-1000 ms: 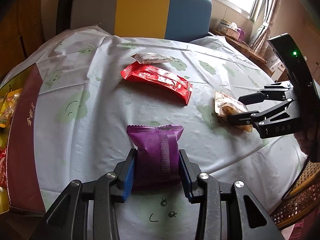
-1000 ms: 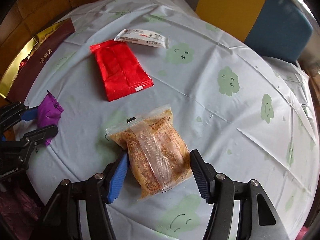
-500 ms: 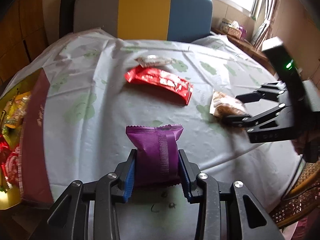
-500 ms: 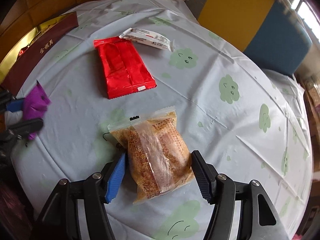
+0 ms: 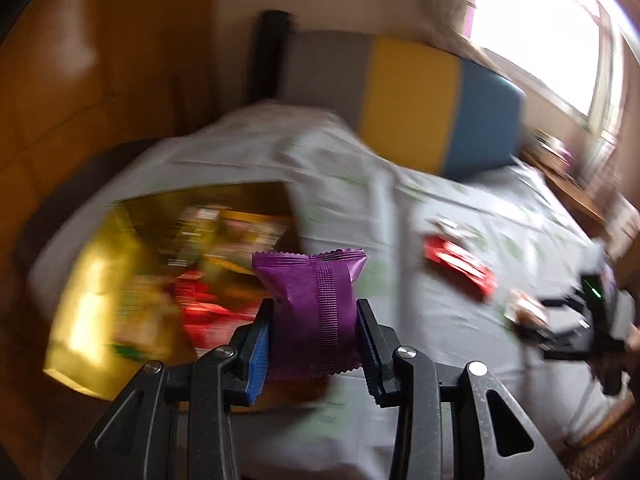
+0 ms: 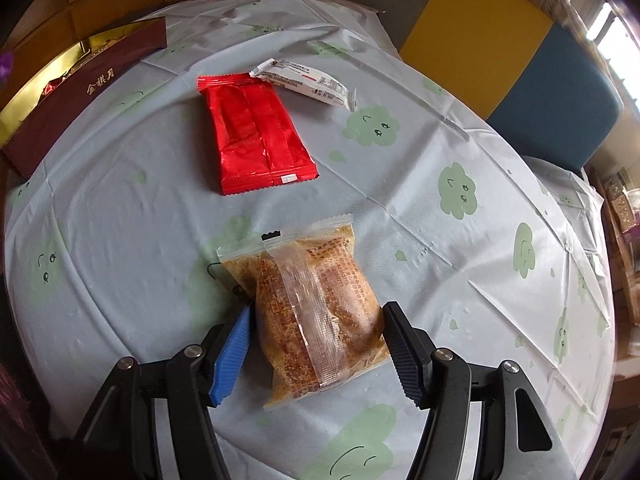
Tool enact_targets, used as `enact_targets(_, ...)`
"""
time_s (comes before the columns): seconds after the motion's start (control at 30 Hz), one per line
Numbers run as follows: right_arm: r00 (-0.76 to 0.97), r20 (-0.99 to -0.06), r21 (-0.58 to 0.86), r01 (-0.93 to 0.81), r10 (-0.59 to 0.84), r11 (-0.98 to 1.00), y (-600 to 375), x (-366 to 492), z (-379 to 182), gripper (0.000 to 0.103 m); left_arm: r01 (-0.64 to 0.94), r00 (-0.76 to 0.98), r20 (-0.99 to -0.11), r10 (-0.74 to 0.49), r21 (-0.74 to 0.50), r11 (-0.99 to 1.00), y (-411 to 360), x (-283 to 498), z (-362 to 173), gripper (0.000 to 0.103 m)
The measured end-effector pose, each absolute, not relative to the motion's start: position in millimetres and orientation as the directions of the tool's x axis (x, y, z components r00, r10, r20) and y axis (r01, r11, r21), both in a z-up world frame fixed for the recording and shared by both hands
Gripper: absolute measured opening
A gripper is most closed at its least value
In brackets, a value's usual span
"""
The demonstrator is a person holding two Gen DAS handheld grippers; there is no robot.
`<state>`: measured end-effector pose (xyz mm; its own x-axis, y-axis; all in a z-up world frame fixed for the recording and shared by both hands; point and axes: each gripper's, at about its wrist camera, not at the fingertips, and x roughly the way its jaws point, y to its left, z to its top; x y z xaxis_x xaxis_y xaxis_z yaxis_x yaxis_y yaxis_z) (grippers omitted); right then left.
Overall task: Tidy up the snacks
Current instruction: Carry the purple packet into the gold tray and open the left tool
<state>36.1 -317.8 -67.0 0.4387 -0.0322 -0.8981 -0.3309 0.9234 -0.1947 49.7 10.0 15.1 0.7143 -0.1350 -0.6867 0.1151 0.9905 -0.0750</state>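
Observation:
My left gripper [image 5: 314, 320] is shut on a purple snack packet [image 5: 312, 304] and holds it in the air beside the gold snack box [image 5: 120, 280], which holds several snacks; that view is blurred. My right gripper [image 6: 316, 340] is open, its jaws on either side of a clear packet of brown pastry [image 6: 312, 300] that lies on the tablecloth. A red packet [image 6: 256, 132] and a white packet [image 6: 306, 84] lie farther back. The box [image 6: 80, 84] shows at far left.
A round table with a pale cloth printed with green clouds [image 6: 460, 192]. A chair with grey, yellow and blue panels [image 6: 480, 44] stands behind it. A side shelf with boxes [image 6: 624, 200] is at the right. Wooden wall at left.
My left gripper has lifted the purple packet off the table and swung left toward the gold box. My right gripper has stayed around the pastry packet, a little higher.

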Motion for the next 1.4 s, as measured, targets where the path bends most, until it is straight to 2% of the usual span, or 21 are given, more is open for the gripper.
enact_targets(0.13, 0.446, -0.894, -0.211, -0.338, -0.042, 0.917, -315, 34, -66, 0.065, -0.018, 0.725, -0.688, -0.024, -0.054, 0.998, 51, 50, 18, 0.039)
enact_targets(0.33, 0.443, -0.896, -0.205, -0.336, -0.038, 0.919, -315, 34, -66, 0.065, -0.112, 0.729, -0.681, 0.07, -0.019, 0.994, 79, 43, 13, 0.039)
enact_targets(1.2, 0.443, -0.896, -0.204, -0.34, -0.035, 0.918, -315, 35, -67, 0.065, -0.137, 0.686, -0.725, 0.065, -0.041, 0.99, 90, 40, -5, 0.039)
enact_targets(1.4, 0.444, -0.895, -0.207, -0.341, -0.037, 0.917, -315, 35, -66, 0.064, -0.153, 0.668, -0.743, 0.045, -0.078, 0.985, 98, 42, -8, 0.039)
